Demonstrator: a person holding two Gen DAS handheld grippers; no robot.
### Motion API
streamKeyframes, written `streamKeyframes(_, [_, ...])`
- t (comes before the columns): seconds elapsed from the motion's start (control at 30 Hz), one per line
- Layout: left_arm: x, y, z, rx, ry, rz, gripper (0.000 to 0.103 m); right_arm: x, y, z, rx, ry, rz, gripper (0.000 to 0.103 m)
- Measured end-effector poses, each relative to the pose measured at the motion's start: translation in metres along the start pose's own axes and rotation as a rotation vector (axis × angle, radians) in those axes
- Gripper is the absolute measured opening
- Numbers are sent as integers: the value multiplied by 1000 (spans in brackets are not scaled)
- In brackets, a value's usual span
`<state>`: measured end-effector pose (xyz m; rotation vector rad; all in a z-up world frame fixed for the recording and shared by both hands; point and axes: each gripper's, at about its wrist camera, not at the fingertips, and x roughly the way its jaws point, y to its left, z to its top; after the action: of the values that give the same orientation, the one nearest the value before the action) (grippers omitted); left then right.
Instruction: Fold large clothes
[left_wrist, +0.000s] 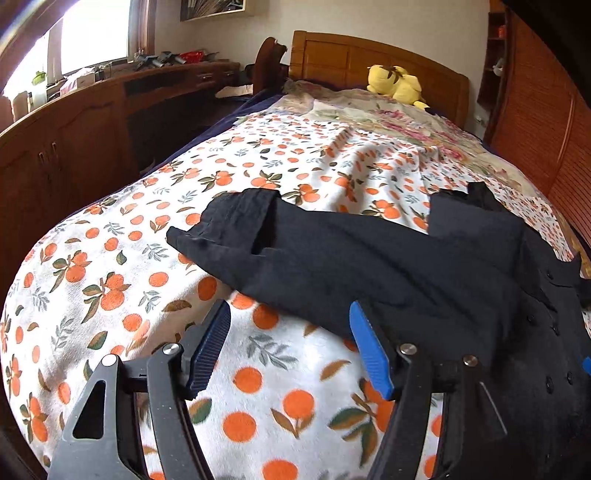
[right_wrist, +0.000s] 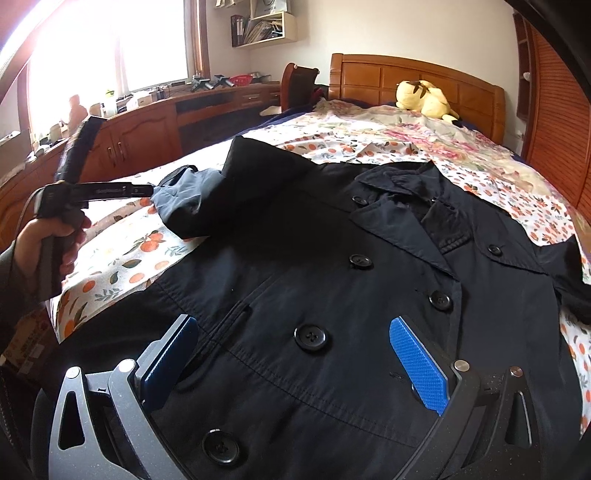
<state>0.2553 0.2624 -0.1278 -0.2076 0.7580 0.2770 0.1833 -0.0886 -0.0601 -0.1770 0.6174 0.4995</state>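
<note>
A black double-breasted coat lies front up on the orange-print bed sheet, collar toward the headboard. Its sleeve stretches out to the left across the sheet. My left gripper is open just in front of the sleeve; only sheet shows between its blue pads, and the right pad sits at the sleeve's edge. In the right wrist view a hand holds that left gripper by the sleeve cuff. My right gripper hangs open over the coat's buttoned front, with a button between its fingers.
A yellow plush toy and a floral quilt lie near the wooden headboard. Wooden cabinets line the left side under a bright window, with a chair beside the bed. A slatted wardrobe stands to the right.
</note>
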Motion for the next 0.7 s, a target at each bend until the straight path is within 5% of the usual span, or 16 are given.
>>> streamKeyframes(0.53, [72,37,20,-208,160,-17,67,-14,-7,-5,12,0,-21,103])
streamKeyframes(0.7, [67,26,26,-147,174,-5,20,-21,-10,-5,19,-15,-22,103])
